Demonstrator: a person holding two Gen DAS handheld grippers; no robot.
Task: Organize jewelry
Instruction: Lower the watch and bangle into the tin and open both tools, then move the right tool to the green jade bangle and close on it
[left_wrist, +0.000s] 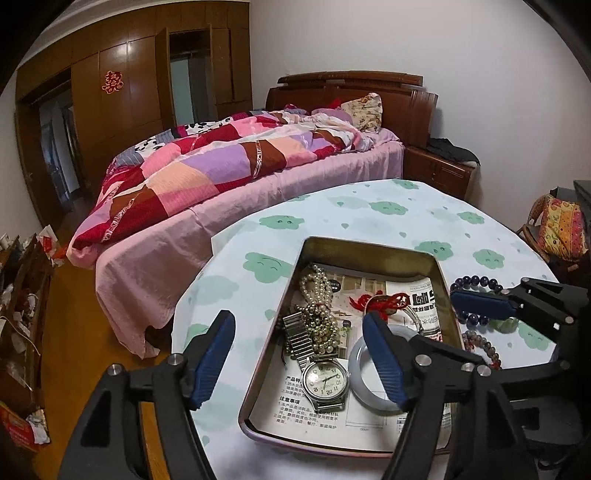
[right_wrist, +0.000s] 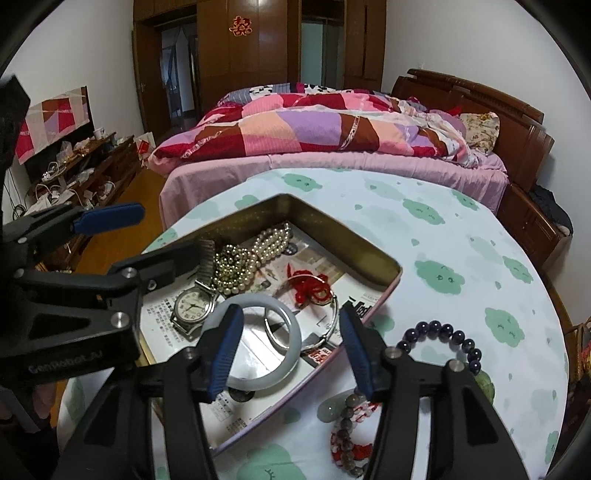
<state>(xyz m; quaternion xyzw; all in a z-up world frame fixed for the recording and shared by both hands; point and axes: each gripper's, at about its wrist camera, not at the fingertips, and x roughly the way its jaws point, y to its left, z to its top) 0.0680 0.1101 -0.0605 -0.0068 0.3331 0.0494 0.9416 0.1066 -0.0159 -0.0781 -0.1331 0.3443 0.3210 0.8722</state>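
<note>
An open metal tin (left_wrist: 373, 246) (right_wrist: 332, 229) lined with newspaper sits on the round table. It holds a pearl necklace (left_wrist: 319, 314) (right_wrist: 271, 240), a wristwatch (left_wrist: 325, 382) (right_wrist: 190, 306), a pale jade bangle (left_wrist: 360, 369) (right_wrist: 255, 380), a silver bangle (right_wrist: 332, 328) and a red cord charm (left_wrist: 388, 301) (right_wrist: 310, 286). A dark bead bracelet (left_wrist: 478, 282) (right_wrist: 448, 332), a grey bead bracelet (left_wrist: 484, 345) (right_wrist: 345, 417) and a green pendant (right_wrist: 328, 410) lie on the cloth beside the tin. My left gripper (left_wrist: 299, 354) is open over the tin's near left side. My right gripper (right_wrist: 290, 345) is open above the tin's right edge and the jade bangle.
The table (left_wrist: 369, 206) (right_wrist: 480, 258) wears a white cloth with green clouds. A bed with a patchwork quilt (left_wrist: 221, 162) (right_wrist: 314, 129) stands just behind it. A cluttered low cabinet (right_wrist: 85, 166) lines the left wall. A nightstand (left_wrist: 439, 170) stands by the headboard.
</note>
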